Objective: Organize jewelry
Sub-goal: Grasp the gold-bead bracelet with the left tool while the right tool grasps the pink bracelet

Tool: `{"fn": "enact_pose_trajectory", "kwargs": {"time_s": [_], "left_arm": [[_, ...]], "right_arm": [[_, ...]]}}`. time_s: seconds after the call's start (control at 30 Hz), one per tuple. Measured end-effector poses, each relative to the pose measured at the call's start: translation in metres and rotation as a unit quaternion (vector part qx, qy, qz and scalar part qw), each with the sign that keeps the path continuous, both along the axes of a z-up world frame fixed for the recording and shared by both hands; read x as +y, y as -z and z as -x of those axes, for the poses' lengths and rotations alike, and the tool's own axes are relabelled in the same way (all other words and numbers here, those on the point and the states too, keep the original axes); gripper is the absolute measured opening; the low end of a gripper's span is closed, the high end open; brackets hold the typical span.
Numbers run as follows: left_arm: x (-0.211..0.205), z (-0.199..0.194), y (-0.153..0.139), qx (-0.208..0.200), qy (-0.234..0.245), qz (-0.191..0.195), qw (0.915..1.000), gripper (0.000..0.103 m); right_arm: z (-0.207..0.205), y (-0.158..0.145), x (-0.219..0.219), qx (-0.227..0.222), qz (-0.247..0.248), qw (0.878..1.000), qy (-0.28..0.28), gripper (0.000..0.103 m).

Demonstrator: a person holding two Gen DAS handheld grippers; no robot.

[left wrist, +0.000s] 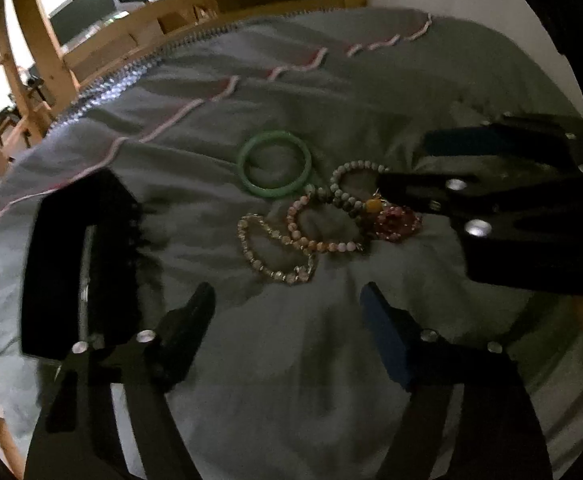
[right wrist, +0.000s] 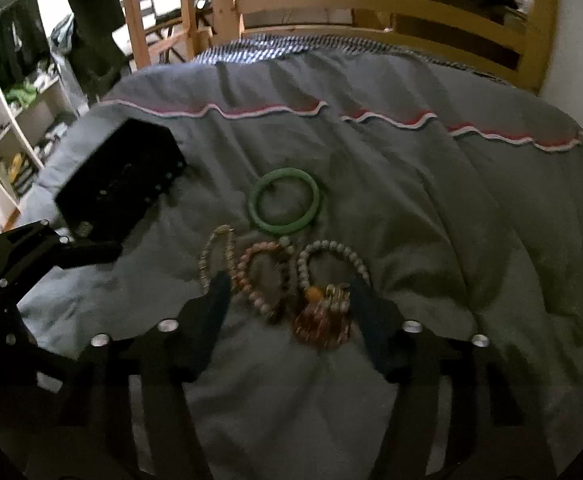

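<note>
Right gripper (right wrist: 287, 300), jaws spread and empty, straddles the bracelet cluster (right wrist: 283, 280) mid-duvet (right wrist: 431, 208); red bracelet (right wrist: 321, 322) lies just inside its right finger. Left gripper (left wrist: 287, 300), likewise spread, sits farther off; black box (right wrist: 119, 176) toward the duvet's left edge.

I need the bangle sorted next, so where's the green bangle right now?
In both wrist views the green bangle lies flat on the grey bedspread, just beyond the cluster of beaded bracelets, right of the black box.
</note>
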State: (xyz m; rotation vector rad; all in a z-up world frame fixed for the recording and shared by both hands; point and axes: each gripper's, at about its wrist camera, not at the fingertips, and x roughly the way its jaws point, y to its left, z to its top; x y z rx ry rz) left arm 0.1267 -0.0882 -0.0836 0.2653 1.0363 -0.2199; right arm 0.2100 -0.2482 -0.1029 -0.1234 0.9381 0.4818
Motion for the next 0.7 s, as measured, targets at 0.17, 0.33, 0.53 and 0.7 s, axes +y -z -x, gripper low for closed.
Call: {"fn": "enact_pose_trajectory", "kwargs": {"time_s": [0.17,0.33,0.53,0.7], "left_arm": [[0.002,-0.026,0.033,0.029,-0.005,0.016,0.9994,0.061],[0.007,-0.043,0.060,0.056,-0.012,0.037,0.9977,0.043],[0.012,-0.051,0.061,0.068,-0.025,0.061,0.9955,0.015],[0.011,-0.046,0.047,0.062,-0.031,0.070,0.9951,0.008]], "right_arm": [[-0.026,0.033,0.017,0.028,0.013,0.999,-0.037,0.039],[-0.038,0.066,0.028,0.053,0.048,0.996,-0.055,0.022],[-0.043,0.055,0.017,0.044,-0.007,0.998,-0.047,0.009],[-0.033,0.026,0.015,0.011,-0.043,0.998,-0.051,0.009]]}}
